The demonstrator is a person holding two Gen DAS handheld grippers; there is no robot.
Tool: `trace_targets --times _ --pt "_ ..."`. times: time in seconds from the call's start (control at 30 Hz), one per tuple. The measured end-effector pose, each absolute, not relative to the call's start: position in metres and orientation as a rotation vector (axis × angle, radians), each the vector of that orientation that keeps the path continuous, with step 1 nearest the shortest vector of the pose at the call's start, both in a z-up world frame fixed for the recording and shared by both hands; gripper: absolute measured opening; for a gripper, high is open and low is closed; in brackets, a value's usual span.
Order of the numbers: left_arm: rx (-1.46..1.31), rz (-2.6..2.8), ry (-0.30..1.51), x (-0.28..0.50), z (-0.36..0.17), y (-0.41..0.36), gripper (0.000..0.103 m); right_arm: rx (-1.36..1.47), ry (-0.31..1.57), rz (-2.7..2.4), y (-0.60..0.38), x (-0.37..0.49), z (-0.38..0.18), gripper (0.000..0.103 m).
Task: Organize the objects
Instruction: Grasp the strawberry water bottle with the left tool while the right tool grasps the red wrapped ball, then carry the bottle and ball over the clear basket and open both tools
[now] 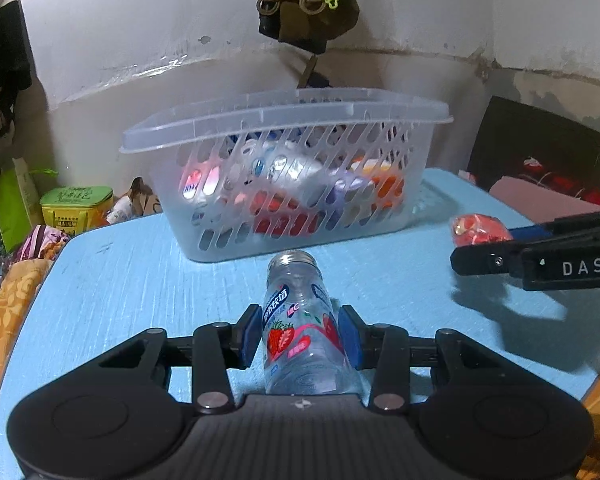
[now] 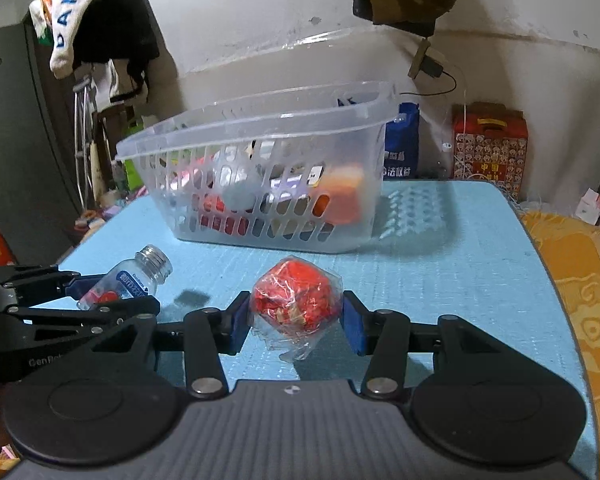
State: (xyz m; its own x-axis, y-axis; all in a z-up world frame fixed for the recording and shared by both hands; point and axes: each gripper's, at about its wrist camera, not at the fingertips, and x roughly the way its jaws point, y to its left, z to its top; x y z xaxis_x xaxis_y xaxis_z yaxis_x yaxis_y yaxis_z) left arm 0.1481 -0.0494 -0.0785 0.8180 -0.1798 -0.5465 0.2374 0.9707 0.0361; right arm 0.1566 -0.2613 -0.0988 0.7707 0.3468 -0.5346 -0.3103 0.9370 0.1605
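Observation:
My left gripper [image 1: 300, 338] is shut on a clear plastic bottle [image 1: 300, 320] with a strawberry label and no cap, held neck forward above the blue table [image 1: 140, 280]. My right gripper [image 2: 296, 320] is shut on a red object wrapped in clear plastic [image 2: 296, 302]. The bottle [image 2: 132, 280] and left gripper [image 2: 72, 304] also show at the left of the right wrist view. The wrapped object [image 1: 480, 230] and right gripper [image 1: 512, 248] show at the right of the left wrist view. A clear slotted basket [image 1: 284, 120] holding several packaged items stands behind both.
The basket [image 2: 260, 120] sits at the table's [image 2: 460, 260] far side near the wall. A bag hangs on the wall above. A red box [image 2: 490, 148] and a blue bag [image 2: 402, 144] stand behind the table. An orange cloth [image 2: 580, 300] borders the right edge.

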Motion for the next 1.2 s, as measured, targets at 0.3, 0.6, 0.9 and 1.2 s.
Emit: trace_targets --times 0.3,0.6,0.9,1.2 --pt "0.080 -0.217 0.517 0.139 -0.059 -0.048 0.046 0.095 0.536 0.387 -0.277 0.132 -0.082 0.051" --pt "0.053 -0.222 0.407 0.117 -0.027 -0.042 0.046 0.054 0.430 0.395 -0.271 0.095 -0.058 0.051" --pt "0.017 -0.220 0.347 0.103 -0.010 -0.024 0.046 0.000 0.401 0.348 -0.274 0.078 -0.055 0.051" --pt "0.005 -0.217 0.305 0.092 -0.001 -0.007 0.046 -0.019 0.397 0.386 -0.270 0.081 -0.053 0.051"
